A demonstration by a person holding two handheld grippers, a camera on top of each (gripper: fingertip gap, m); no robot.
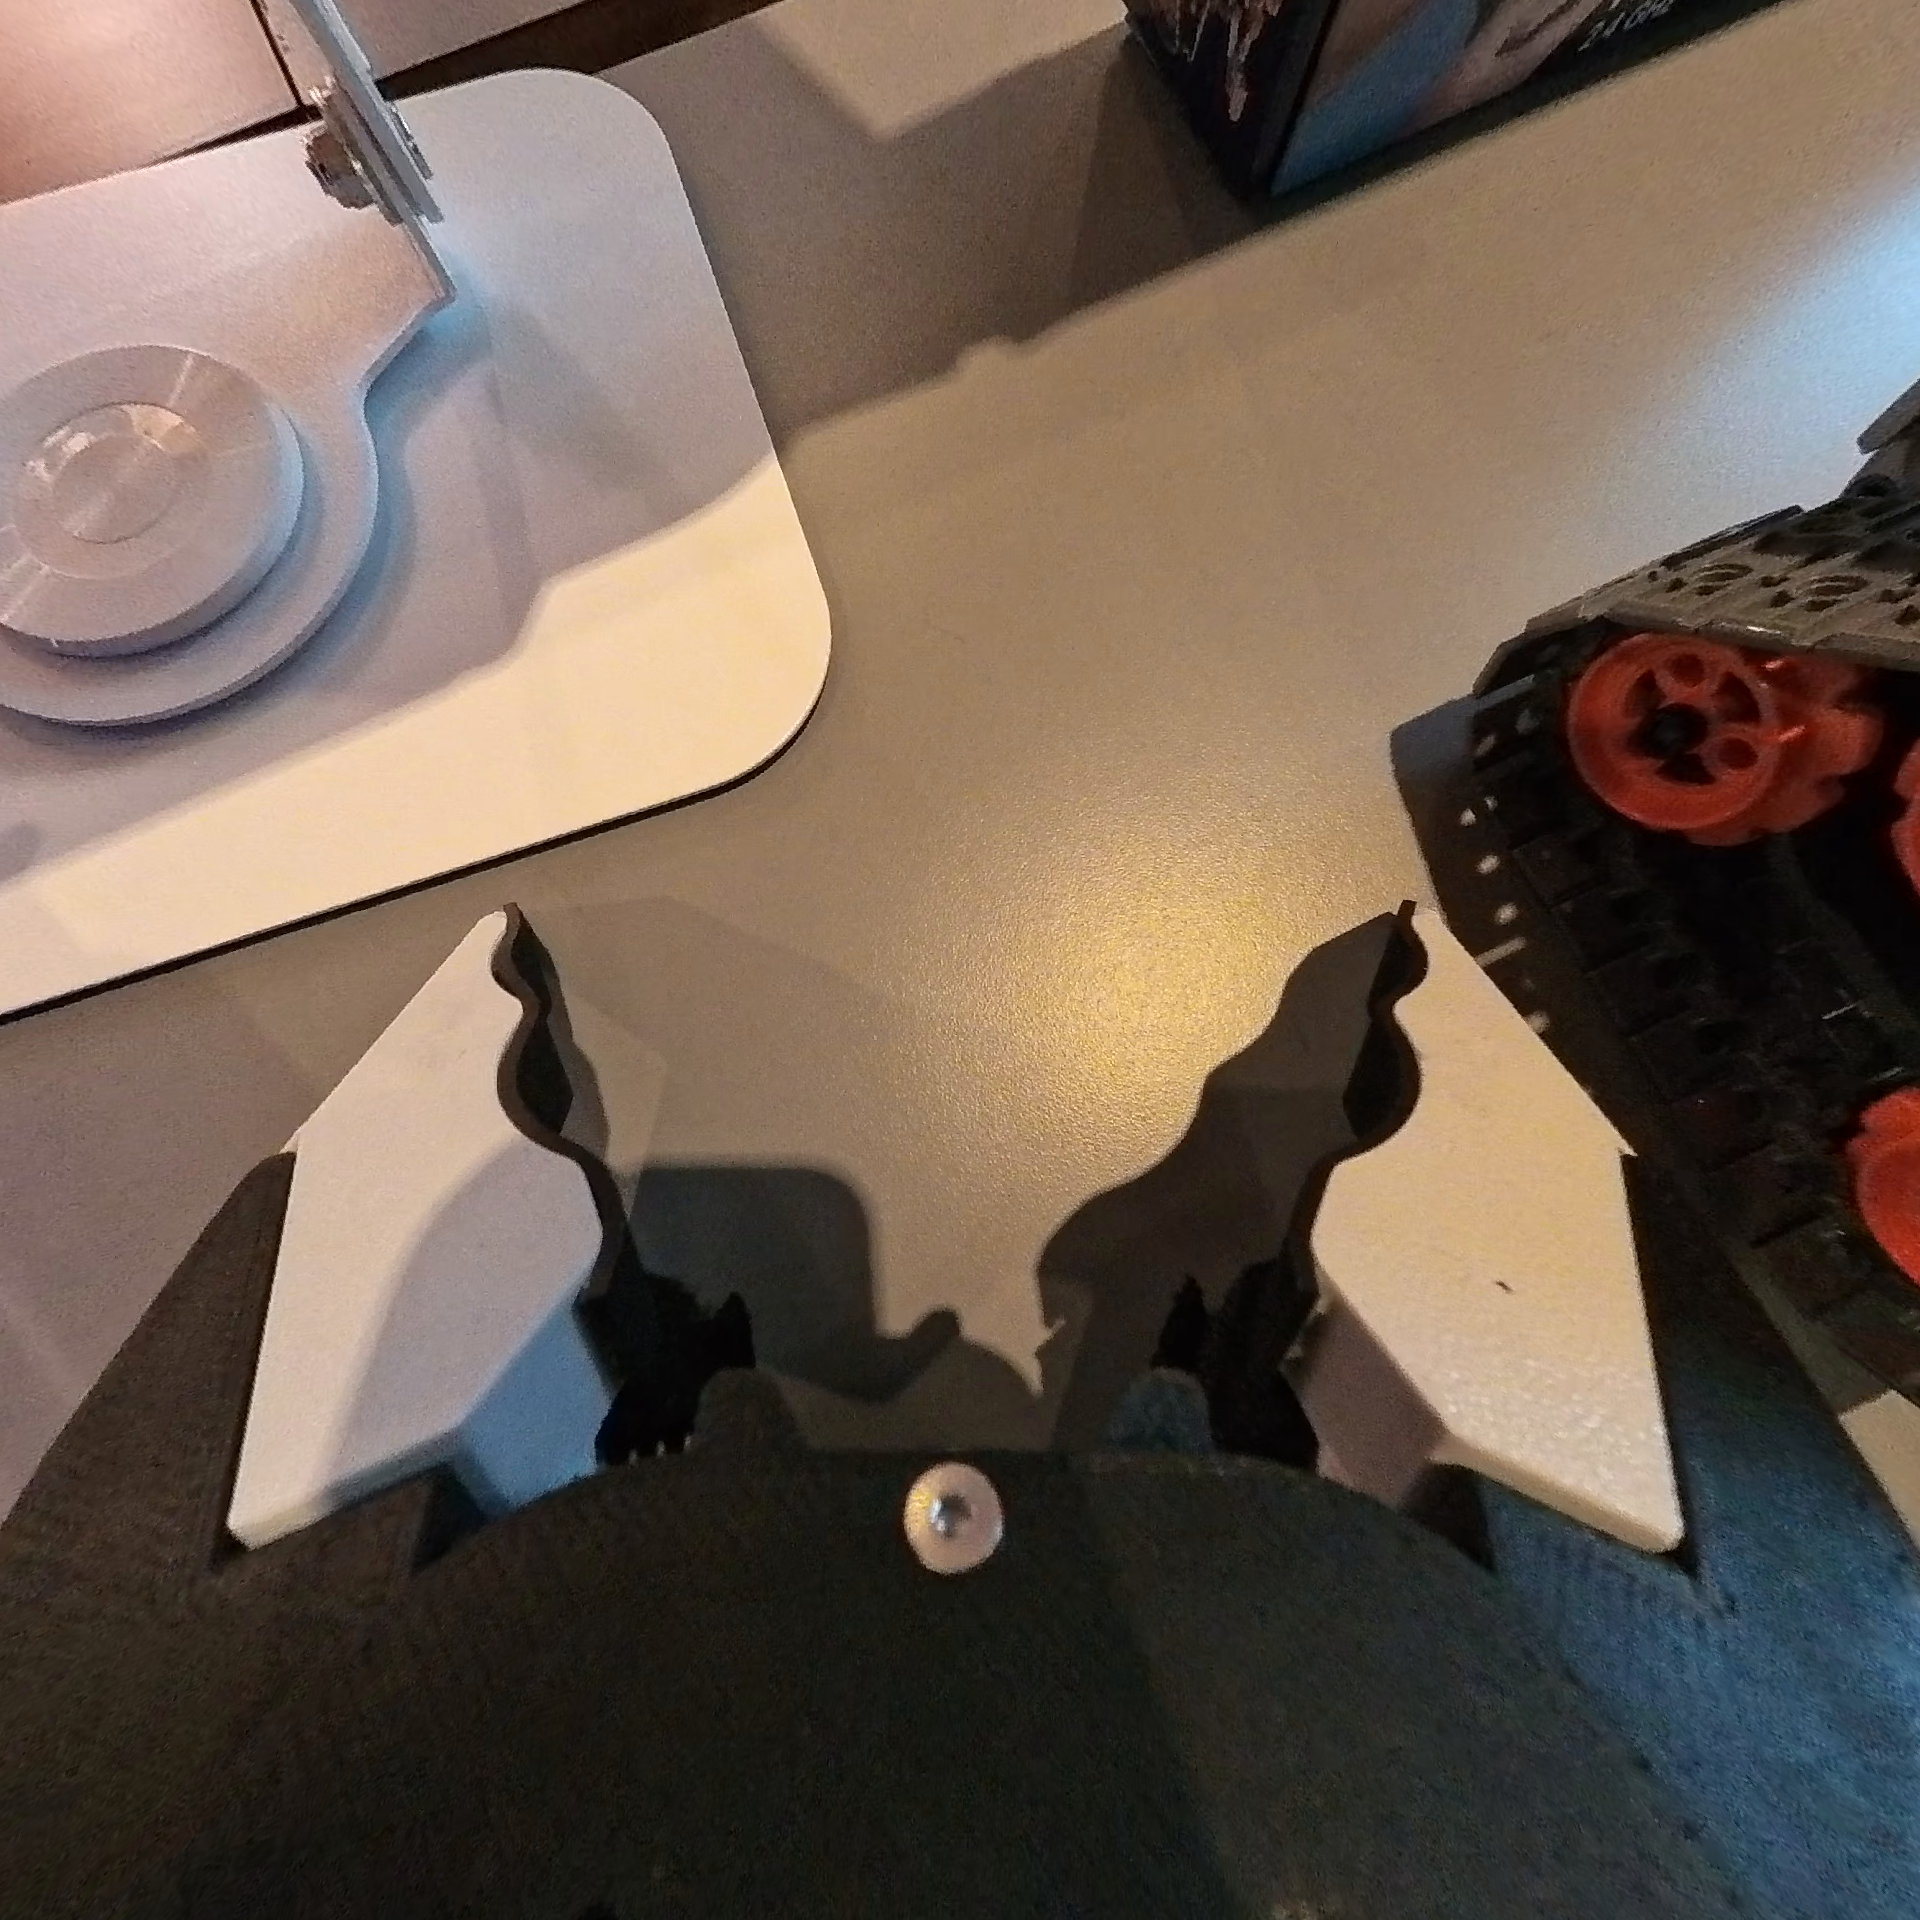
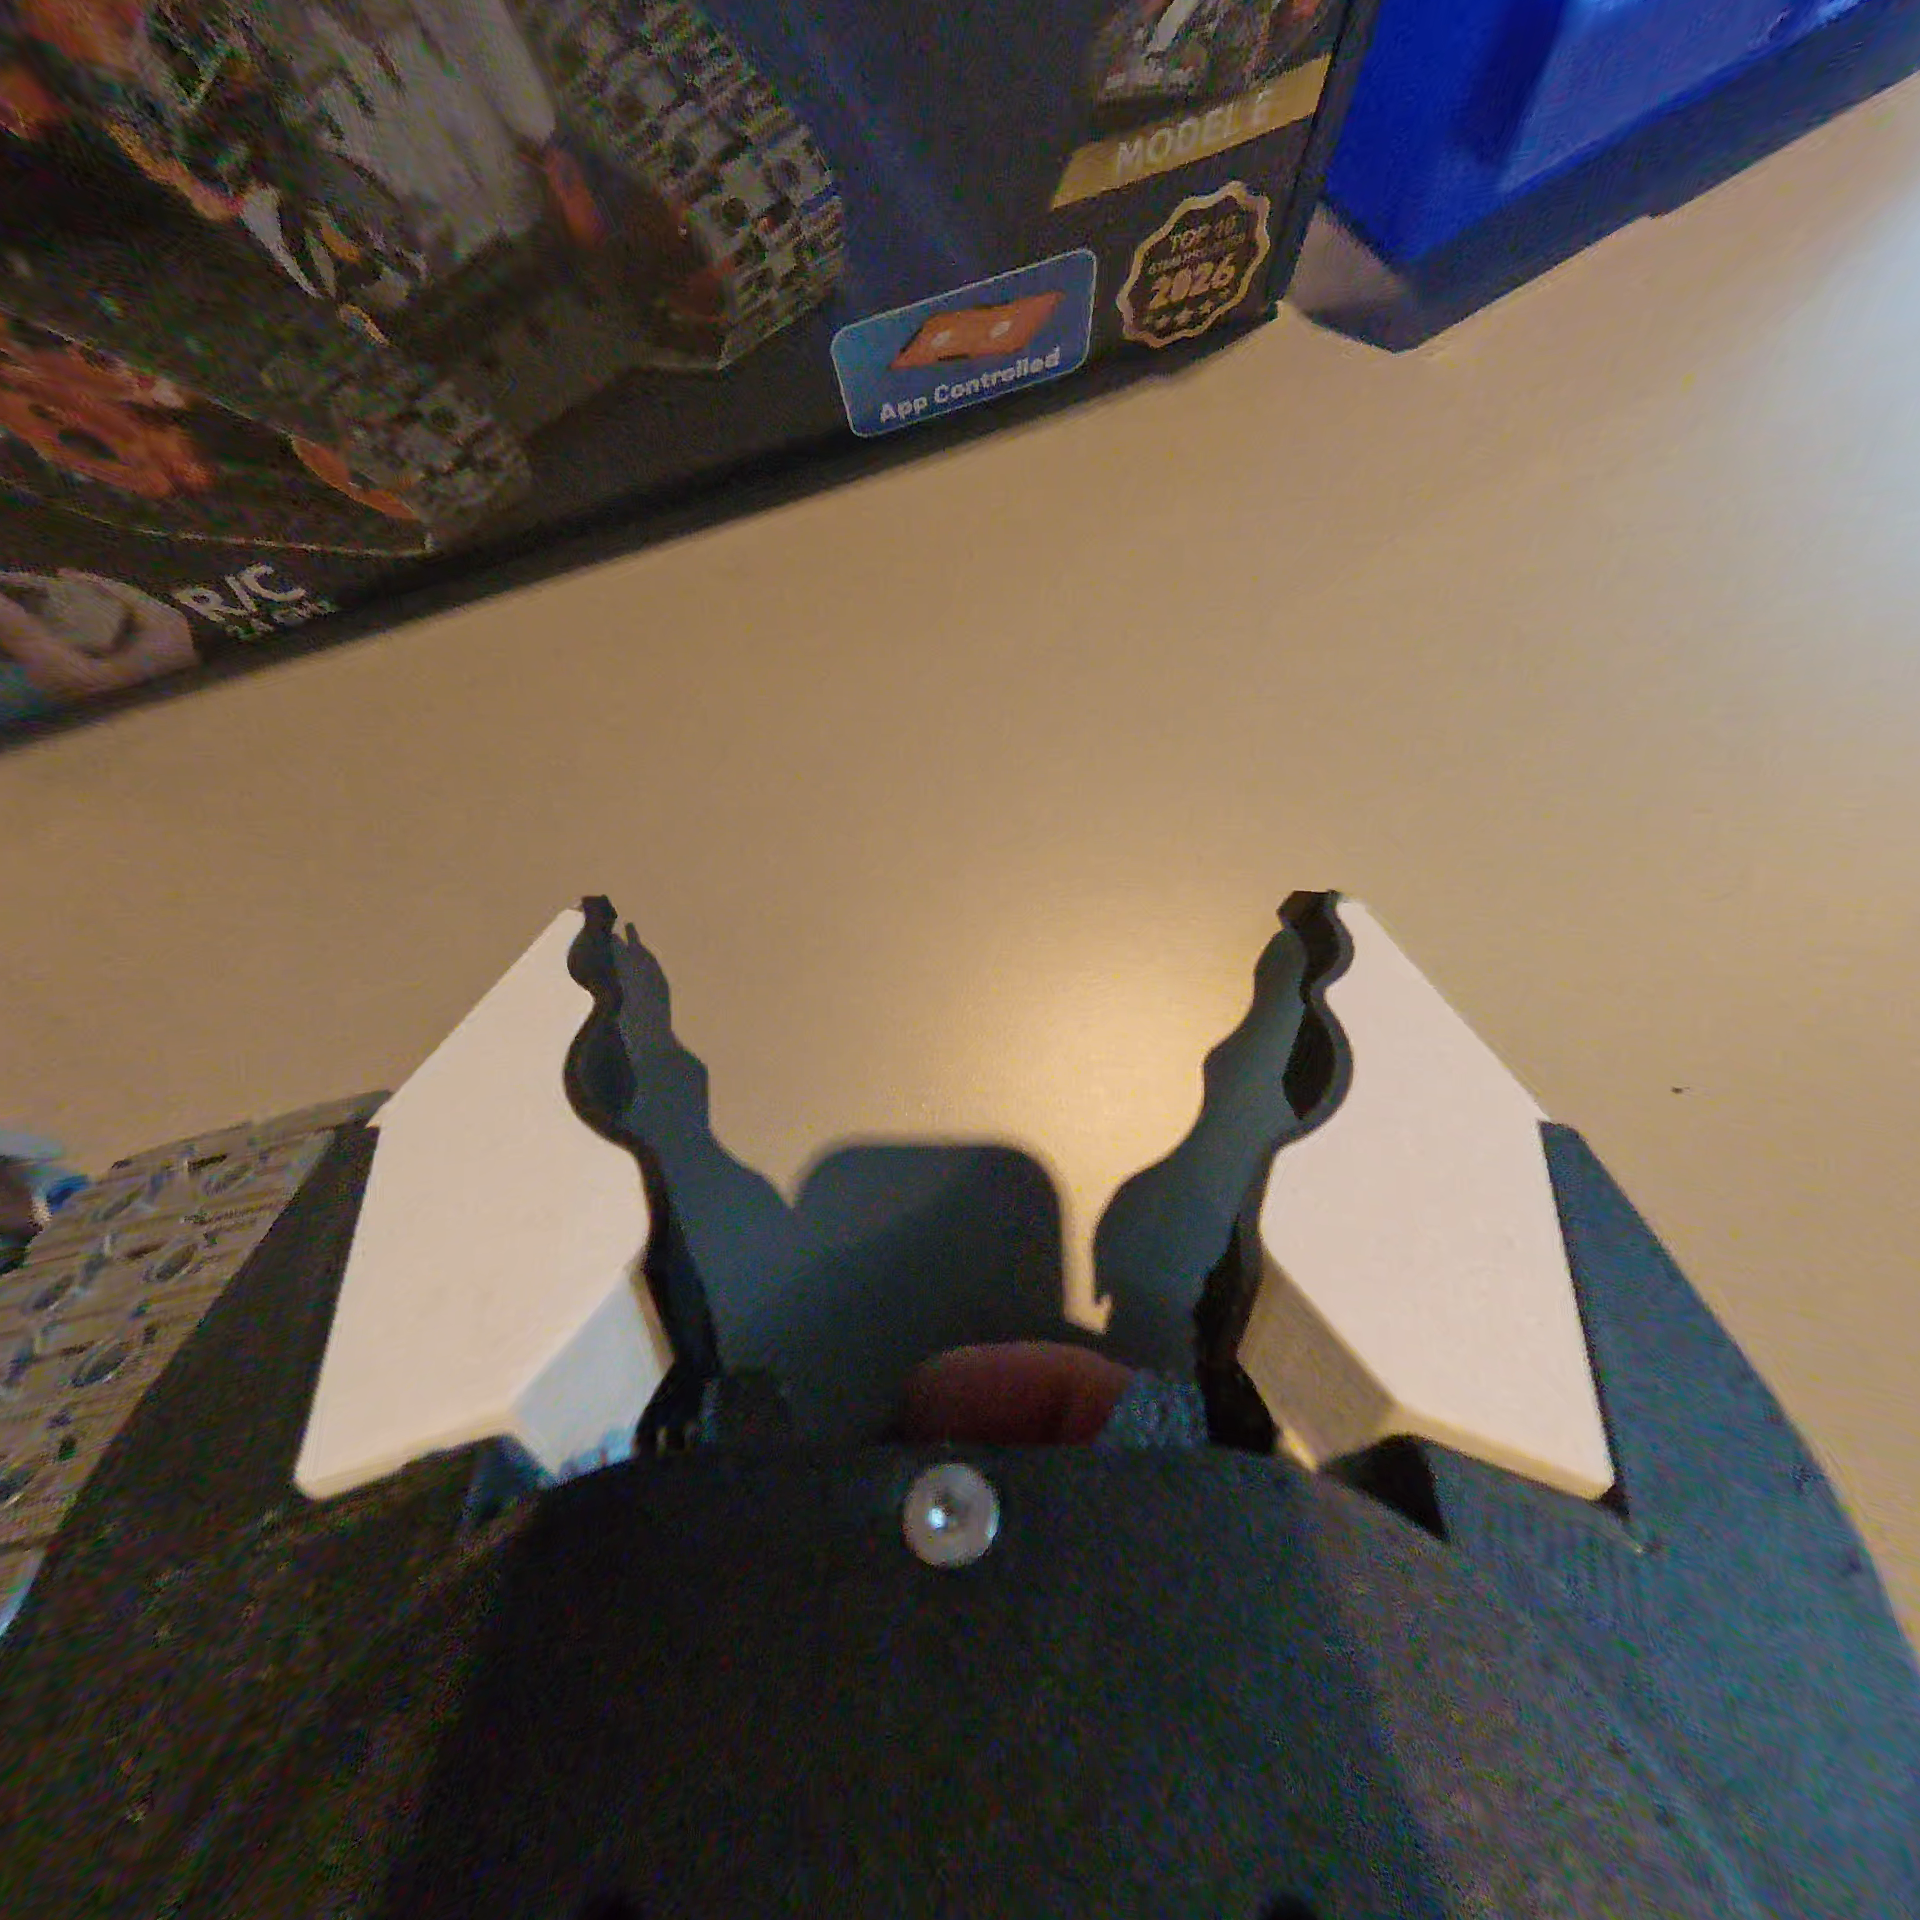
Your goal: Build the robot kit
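My left gripper [image 1: 961, 914] is open and empty, low over the pale table [image 1: 1091, 644]. A brick-built tracked vehicle [image 1: 1704, 894], with black treads, orange wheels and a grey studded top, sits just right of my right finger, apart from it. My right gripper [image 2: 961, 909] is open and empty over the table [image 2: 1039, 727]. A grey studded part of the vehicle [image 2: 135, 1278] shows at the left edge of the right wrist view, beside that gripper's body.
A white monitor stand base [image 1: 582, 582] with a round metal hinge disc lies at the left. A dark printed toy box [image 2: 520, 312] stands behind, also seen in the left wrist view [image 1: 1351, 94]. A blue plastic bin [image 2: 1621, 145] stands at the far right.
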